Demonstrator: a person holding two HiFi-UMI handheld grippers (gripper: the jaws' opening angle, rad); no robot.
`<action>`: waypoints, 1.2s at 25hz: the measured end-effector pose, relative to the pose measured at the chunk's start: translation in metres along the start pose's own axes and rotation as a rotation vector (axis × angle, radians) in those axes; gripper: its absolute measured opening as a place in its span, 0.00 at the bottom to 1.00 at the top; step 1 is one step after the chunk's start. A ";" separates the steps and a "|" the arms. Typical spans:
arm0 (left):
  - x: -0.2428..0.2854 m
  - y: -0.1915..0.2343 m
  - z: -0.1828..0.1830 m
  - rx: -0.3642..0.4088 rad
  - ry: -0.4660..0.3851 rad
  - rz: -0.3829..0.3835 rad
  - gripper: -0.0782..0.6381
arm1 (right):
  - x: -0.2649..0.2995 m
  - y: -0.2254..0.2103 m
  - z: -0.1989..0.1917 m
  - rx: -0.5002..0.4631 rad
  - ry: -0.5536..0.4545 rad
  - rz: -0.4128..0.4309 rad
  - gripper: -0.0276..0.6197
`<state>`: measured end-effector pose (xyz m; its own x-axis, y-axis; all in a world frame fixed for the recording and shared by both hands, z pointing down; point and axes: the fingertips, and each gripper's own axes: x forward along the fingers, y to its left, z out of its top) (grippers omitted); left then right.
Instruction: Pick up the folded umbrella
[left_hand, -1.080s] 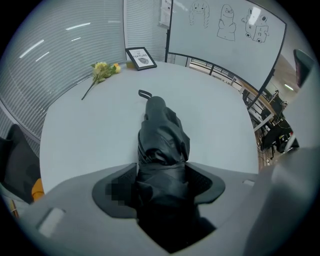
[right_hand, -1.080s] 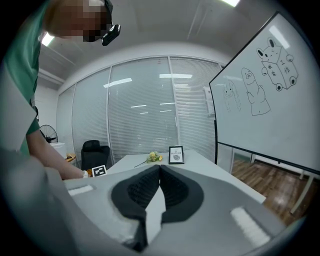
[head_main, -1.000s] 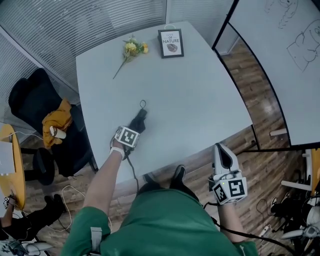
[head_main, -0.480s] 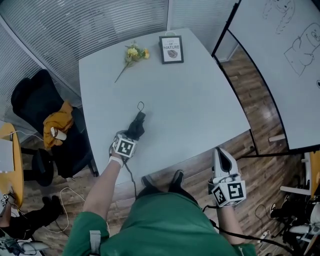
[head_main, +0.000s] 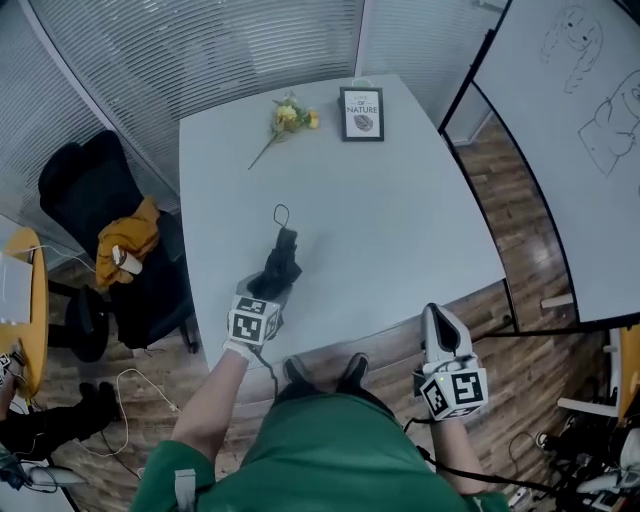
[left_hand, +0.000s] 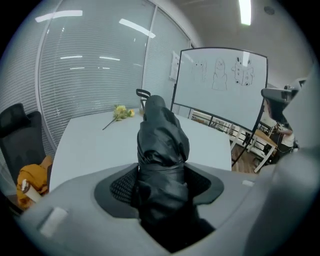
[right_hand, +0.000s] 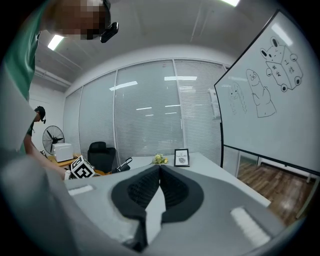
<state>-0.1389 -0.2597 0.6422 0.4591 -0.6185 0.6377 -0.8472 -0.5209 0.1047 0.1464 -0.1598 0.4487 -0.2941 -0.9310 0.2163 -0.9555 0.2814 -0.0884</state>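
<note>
Lifted since a second ago, the umbrella (head_main: 280, 258) no longer lies flat on the table (head_main: 400, 220): the left gripper (left_hand: 161, 182) has raised it over the near left part of the surface, and it now slants up and away from the person. That gripper's jaws pinch the umbrella's thick lower end, a pad pressed to each side. The right gripper (right_hand: 160, 170) has kept its place off the near edge, by the person's right side, with its jaws pressed together and nothing between them. The umbrella is black, folded short, its cloth bunched and creased in loose wraps, and a thin strap loop (head_main: 281, 213) sticks out from its far tip. Beyond it the middle of the table is bare grey. At the far edge lies a flower (head_main: 290, 118) with yellow blooms, its stem pointing toward the left edge, and just beside it to the right a small black frame (head_main: 361, 113) stands upright. Off the left edge is a black chair (head_main: 80, 195) with a yellow cloth (head_main: 125, 240) heaped on it. Off the right edge a whiteboard (head_main: 580, 150) with drawings stands well apart from the umbrella. Nothing stands close around the umbrella.
</note>
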 end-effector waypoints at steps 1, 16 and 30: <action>-0.007 -0.003 0.006 -0.008 -0.028 -0.002 0.49 | 0.001 0.001 0.001 -0.003 -0.002 0.008 0.05; -0.113 -0.045 0.109 -0.055 -0.384 -0.059 0.50 | 0.012 0.016 0.021 -0.025 -0.040 0.096 0.05; -0.179 -0.062 0.176 -0.020 -0.586 -0.093 0.50 | 0.021 0.018 0.055 -0.042 -0.115 0.112 0.05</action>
<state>-0.1215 -0.2201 0.3876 0.5981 -0.7954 0.0980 -0.7984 -0.5809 0.1583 0.1238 -0.1872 0.3977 -0.3971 -0.9129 0.0945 -0.9175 0.3925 -0.0640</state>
